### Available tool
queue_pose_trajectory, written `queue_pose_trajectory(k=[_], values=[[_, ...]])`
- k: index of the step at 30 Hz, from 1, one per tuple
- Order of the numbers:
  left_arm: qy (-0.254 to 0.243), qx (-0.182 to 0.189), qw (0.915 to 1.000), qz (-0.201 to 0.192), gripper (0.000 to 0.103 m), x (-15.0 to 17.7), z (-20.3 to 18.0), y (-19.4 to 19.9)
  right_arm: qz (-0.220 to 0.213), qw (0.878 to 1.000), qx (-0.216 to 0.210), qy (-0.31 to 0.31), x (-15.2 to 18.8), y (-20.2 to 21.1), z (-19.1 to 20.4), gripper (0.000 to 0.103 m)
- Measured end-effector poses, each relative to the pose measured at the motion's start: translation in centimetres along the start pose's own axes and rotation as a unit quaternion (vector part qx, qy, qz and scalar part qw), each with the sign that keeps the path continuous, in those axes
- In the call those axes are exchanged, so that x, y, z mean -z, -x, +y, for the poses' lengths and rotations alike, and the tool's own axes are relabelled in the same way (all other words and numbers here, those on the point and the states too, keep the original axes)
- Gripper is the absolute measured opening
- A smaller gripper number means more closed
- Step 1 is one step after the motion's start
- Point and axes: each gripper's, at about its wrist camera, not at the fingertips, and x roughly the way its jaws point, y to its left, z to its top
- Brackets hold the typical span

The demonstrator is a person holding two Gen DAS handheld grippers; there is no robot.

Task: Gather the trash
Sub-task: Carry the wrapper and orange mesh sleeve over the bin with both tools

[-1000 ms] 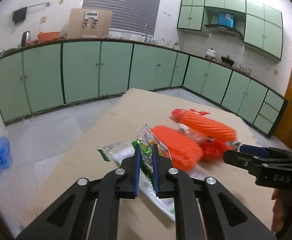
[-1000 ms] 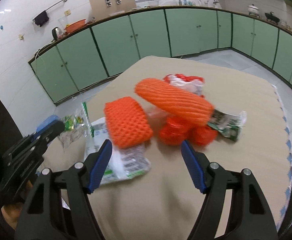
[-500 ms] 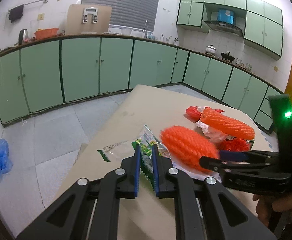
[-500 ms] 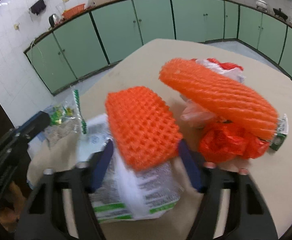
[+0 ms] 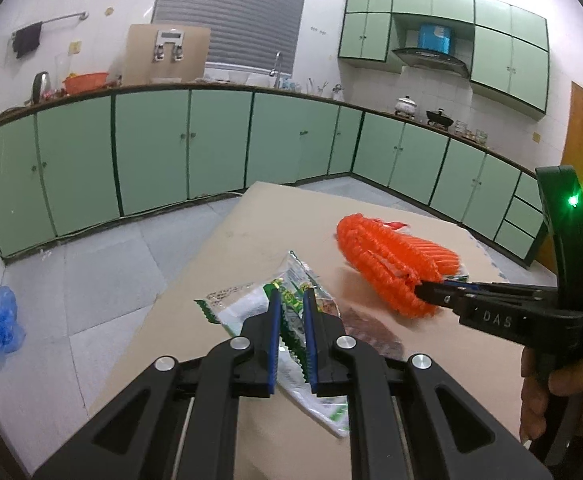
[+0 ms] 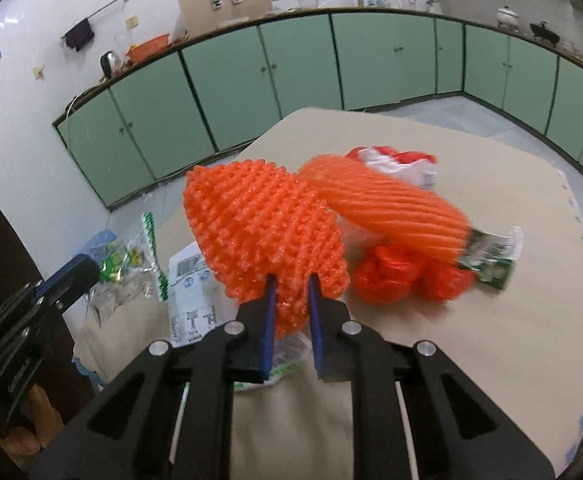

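right claw (image 6: 290, 312) clamps the orange foam net (image 6: 265, 232), left claw (image 5: 291, 332) pinches the green snack wrapper (image 5: 291, 304); second foam net (image 6: 387, 208), red bags (image 6: 403, 276) and white packet (image 6: 189, 280) remain on the surface (image 6: 471, 360), no bin visible.

1. We cannot read the smeared print on the green label (image 6: 491, 258) beside the long foam net (image 6: 387, 208).
2. The knobbly foam net (image 6: 267, 232) hides part of the white packet (image 6: 189, 280) beneath it.
3. The right gripper (image 6: 290, 292) covers that net's lower edge.
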Motion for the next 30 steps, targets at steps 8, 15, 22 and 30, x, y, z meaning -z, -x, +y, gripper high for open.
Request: queue_pose_trajectory(k=[8, 15, 22, 30], values=[[-0.028, 0.035, 0.9990, -0.005, 0.011, -1.1, -4.9, 0.8, -0.029, 0.999, 0.036, -0.027, 2.0, 6.8, -5.2, 0.013], [-0.054, 0.069, 0.9961, -0.006, 0.011, -1.7, -10.2, 0.2, -0.046, 0.994, 0.067, -0.067, 4.3, 11.1, -9.9, 0.014], [-0.077, 0.110, 0.9910, 0.000, 0.011, -1.1, -15.5, -0.2, -0.070, 0.988, 0.094, -0.102, 6.5, 15.3, -13.1, 0.014], [-0.121, 0.173, 0.9775, 0.002, 0.011, -0.7, -24.3, -0.7, -0.083, 0.976, 0.141, -0.141, 9.7, 19.6, -18.8, 0.014]])
